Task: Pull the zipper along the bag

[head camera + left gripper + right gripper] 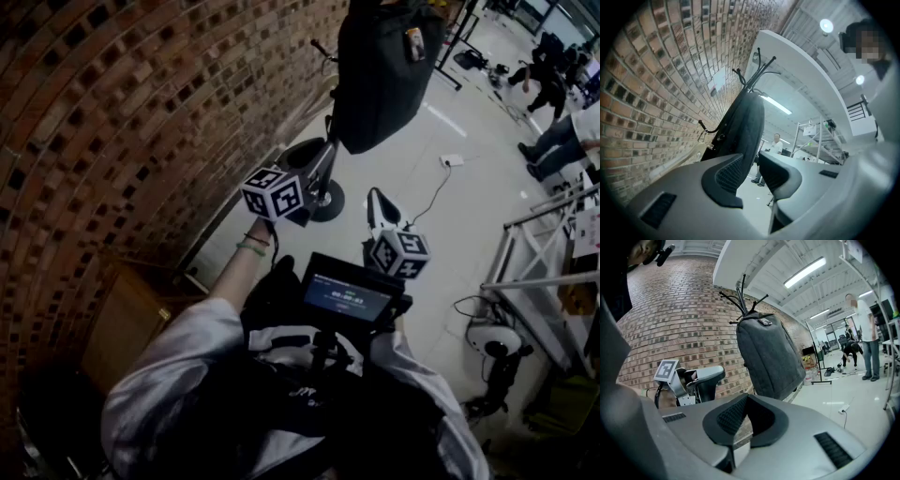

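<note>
A dark grey bag [382,73] hangs from a black coat stand by the brick wall. In the left gripper view the bag [740,129] hangs just beyond the jaws; in the right gripper view the bag [769,356] is farther off, up and to the right. No zipper pull shows clearly. My left gripper [302,159] is raised below the bag, and my left gripper [750,174] is open with only floor showing in the gap. My right gripper [380,204] hangs lower and to the right of it. In its own view my right gripper [746,414] is shut on nothing, pads together.
The brick wall [122,122] runs along the left. The stand's round base [324,204] sits on the pale floor, with a white power strip [452,160] and cable beyond. Metal racks [544,253] stand at the right; people [561,131] are at the back right.
</note>
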### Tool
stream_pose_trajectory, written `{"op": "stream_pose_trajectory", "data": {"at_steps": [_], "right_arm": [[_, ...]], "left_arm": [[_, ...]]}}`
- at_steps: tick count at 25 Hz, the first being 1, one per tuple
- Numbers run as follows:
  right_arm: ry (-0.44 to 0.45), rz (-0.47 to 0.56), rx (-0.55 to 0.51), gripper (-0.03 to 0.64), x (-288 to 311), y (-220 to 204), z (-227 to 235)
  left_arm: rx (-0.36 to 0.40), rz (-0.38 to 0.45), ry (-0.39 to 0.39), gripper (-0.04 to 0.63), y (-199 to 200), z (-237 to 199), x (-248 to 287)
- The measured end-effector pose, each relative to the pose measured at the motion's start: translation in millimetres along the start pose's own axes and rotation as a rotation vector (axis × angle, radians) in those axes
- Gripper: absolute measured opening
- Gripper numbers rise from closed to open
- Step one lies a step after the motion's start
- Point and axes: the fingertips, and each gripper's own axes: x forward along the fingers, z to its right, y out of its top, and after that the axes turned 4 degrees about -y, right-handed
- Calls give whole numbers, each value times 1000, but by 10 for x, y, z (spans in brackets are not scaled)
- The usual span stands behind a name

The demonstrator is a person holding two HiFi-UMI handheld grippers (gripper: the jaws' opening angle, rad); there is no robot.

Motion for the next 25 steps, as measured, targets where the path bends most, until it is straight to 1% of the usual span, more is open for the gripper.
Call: {"op": "stream_pose_trajectory", "data": {"at_steps": [2, 6, 9, 11, 14, 17, 21, 25], "right_arm": [[-26, -12, 2, -6, 105, 41, 42], [-67, -6, 11, -6, 312, 209, 112], [-92, 10, 35, -6, 427, 329, 135], [-108, 20, 44, -6, 511, 290, 207], [-138, 19, 53, -6, 600, 238, 293], [-161, 20, 57, -6, 635, 223, 365], [-198, 22, 60, -6, 639, 259, 447], [-216, 19, 54, -6, 670, 263, 480]], "left_arm": [[-14, -7, -7, 100, 8, -120, 62], [-10, -46, -22, 100, 7, -352, 230], [-18, -89, -51, 101, -29, -479, 406], [-5, -118, -76, 103, -62, -537, 507], [24, -166, -113, 103, -117, -582, 633], [53, -199, -131, 103, -153, -606, 717], [36, -200, -156, 103, -152, -624, 785], [37, -228, -168, 103, -190, -664, 819]]}}
